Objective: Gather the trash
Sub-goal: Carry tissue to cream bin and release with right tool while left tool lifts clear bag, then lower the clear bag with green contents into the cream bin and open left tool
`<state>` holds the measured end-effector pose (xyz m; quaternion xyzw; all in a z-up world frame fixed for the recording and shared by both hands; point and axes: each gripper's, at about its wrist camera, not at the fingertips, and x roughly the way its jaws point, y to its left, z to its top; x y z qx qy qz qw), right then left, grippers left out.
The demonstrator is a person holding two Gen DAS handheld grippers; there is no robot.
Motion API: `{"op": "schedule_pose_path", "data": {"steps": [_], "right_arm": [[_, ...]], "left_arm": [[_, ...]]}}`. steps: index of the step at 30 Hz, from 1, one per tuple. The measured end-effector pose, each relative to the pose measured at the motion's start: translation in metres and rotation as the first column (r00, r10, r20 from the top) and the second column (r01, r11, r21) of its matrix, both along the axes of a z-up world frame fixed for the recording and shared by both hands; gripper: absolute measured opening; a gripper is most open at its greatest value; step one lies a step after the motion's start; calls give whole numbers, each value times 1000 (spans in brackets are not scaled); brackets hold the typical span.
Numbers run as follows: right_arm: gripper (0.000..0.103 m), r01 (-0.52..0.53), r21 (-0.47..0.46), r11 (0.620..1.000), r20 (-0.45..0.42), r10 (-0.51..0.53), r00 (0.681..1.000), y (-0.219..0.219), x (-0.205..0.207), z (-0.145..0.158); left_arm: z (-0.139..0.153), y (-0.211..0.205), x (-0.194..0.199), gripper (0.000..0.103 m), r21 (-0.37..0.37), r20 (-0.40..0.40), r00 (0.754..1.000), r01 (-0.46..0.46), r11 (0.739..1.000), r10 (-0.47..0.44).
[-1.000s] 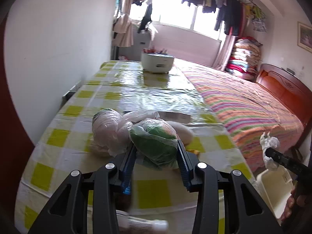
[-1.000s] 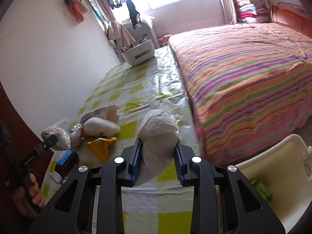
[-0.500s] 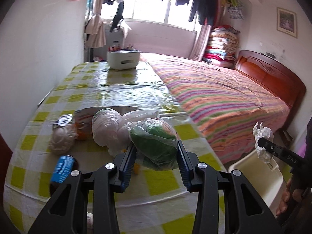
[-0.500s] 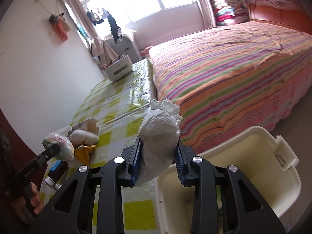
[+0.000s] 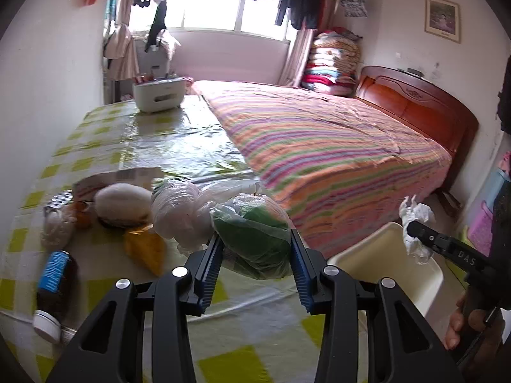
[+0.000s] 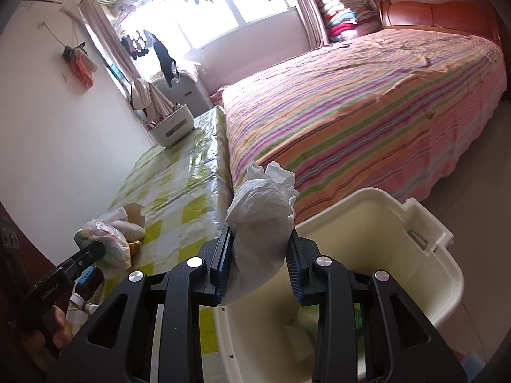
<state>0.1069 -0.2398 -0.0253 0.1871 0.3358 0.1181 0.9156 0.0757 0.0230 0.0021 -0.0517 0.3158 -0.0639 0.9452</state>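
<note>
Left wrist view: left hand-held gripper (image 5: 255, 252) clamps a green-filled plastic bag (image 5: 254, 239) above the counter's (image 5: 179, 146) near edge, cream bin (image 5: 392, 265) just beyond.

Right wrist view: right hand-held gripper (image 6: 258, 255) pinches a crumpled white tissue (image 6: 262, 220) over the bin's (image 6: 377, 223) near rim.

Yellow-and-white checked tablecloth (image 5: 105, 146), rainbow-striped bedspread (image 5: 335, 146), cream bin (image 6: 424, 274), green-filled bag (image 5: 255, 242)
</note>
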Motion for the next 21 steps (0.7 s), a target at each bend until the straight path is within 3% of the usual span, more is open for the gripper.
{"op": "schedule_pose_path", "data": {"steps": [4, 11, 14, 16, 18, 21], "right_arm": [[31, 27, -3, 1000, 5, -27, 1000, -9, -8, -1], [32, 94, -53, 994, 41, -92, 995, -26, -26, -2], [44, 122, -60, 991, 37, -120, 992, -33, -30, -5], [61, 150, -24, 988, 20, -150, 989, -42, -31, -9], [71, 173, 1, 985, 23, -173, 985, -48, -33, -9], [71, 206, 34, 978, 39, -207, 978, -59, -36, -7]], "left_arm": [[-2, -18, 0, 40, -29, -16, 998, 61, 998, -61], [-8, -49, -3, 40, -15, -24, 991, 134, 991, -135], [-10, -59, -3, 40, -24, -32, 986, 162, 986, -163], [-11, -66, -3, 40, -33, -37, 982, 184, 982, -185], [-12, -73, -3, 40, -29, -41, 979, 197, 980, -198], [-14, -82, -3, 40, -23, -42, 975, 219, 976, -220]]}}
